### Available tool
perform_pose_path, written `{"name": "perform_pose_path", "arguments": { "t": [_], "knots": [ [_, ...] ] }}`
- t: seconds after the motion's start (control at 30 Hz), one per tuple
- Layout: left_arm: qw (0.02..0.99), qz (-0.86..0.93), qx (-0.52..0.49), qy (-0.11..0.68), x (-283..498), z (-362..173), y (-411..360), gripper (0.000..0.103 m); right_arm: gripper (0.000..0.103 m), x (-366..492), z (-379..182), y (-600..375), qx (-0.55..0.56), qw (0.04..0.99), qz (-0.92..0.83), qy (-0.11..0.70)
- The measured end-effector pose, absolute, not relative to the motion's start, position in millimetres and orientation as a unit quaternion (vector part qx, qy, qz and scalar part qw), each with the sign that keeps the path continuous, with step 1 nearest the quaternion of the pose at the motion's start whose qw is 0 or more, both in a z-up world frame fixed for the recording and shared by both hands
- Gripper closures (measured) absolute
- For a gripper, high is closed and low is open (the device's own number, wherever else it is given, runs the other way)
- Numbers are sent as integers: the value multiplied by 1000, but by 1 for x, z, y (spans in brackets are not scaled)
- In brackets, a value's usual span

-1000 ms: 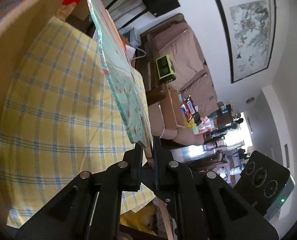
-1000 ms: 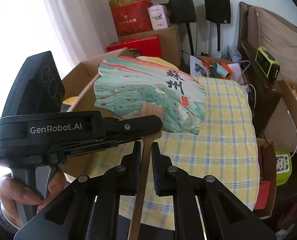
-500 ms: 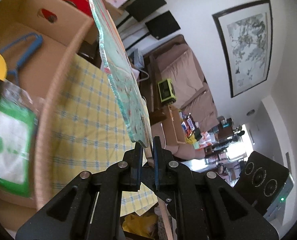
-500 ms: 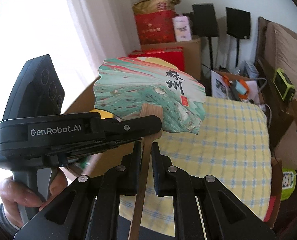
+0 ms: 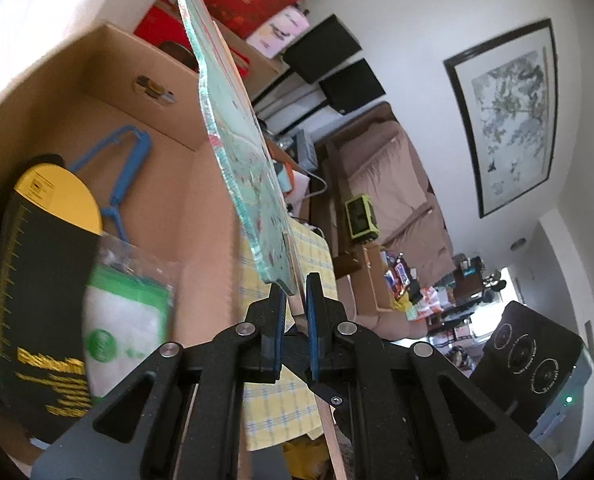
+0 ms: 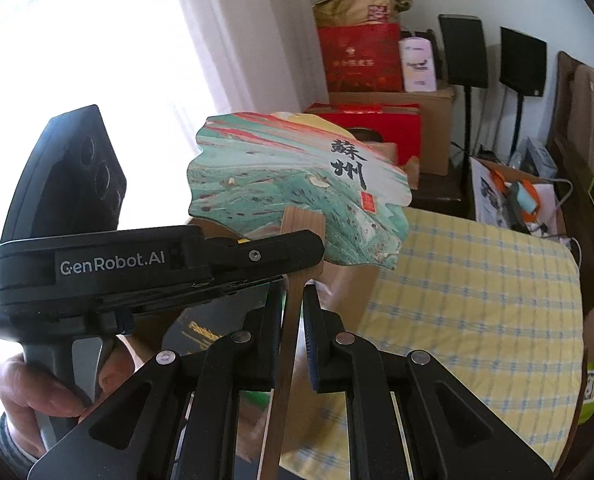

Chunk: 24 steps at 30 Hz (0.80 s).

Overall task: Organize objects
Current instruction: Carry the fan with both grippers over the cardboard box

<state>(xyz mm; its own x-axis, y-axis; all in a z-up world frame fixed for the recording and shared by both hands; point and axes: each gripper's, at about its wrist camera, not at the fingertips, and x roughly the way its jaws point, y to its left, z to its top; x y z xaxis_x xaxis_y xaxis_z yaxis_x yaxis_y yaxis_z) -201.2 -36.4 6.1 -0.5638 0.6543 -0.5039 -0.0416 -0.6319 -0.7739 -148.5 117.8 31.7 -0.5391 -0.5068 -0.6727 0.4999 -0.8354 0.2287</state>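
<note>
Wooden-handled fan (image 6: 297,188) clamped by both grippers above cardboard box (image 5: 145,80)

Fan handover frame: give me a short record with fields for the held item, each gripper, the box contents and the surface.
held item: painted paddle fan with wooden handle, held upright
left gripper: shut on the fan at the top of the handle
right gripper: shut on the handle, lower down
box: open cardboard box holding a blue hanger, a black-and-yellow item and a green-and-white packet
surface: yellow checked cloth
</note>
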Motion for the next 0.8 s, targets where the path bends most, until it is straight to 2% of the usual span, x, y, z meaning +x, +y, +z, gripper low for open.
{"name": "perform_pose_path", "arguments": {
  "t": [0.27,0.8],
  "knots": [
    [190,805,-424,-370,-216,-3,-81,94,94,-172,23,76,399,301,-866,-20],
    [174,783,-467,-372,-245,-57,-98,94,94,-207,-21,60,436,277,-856,-30]
  ]
}}
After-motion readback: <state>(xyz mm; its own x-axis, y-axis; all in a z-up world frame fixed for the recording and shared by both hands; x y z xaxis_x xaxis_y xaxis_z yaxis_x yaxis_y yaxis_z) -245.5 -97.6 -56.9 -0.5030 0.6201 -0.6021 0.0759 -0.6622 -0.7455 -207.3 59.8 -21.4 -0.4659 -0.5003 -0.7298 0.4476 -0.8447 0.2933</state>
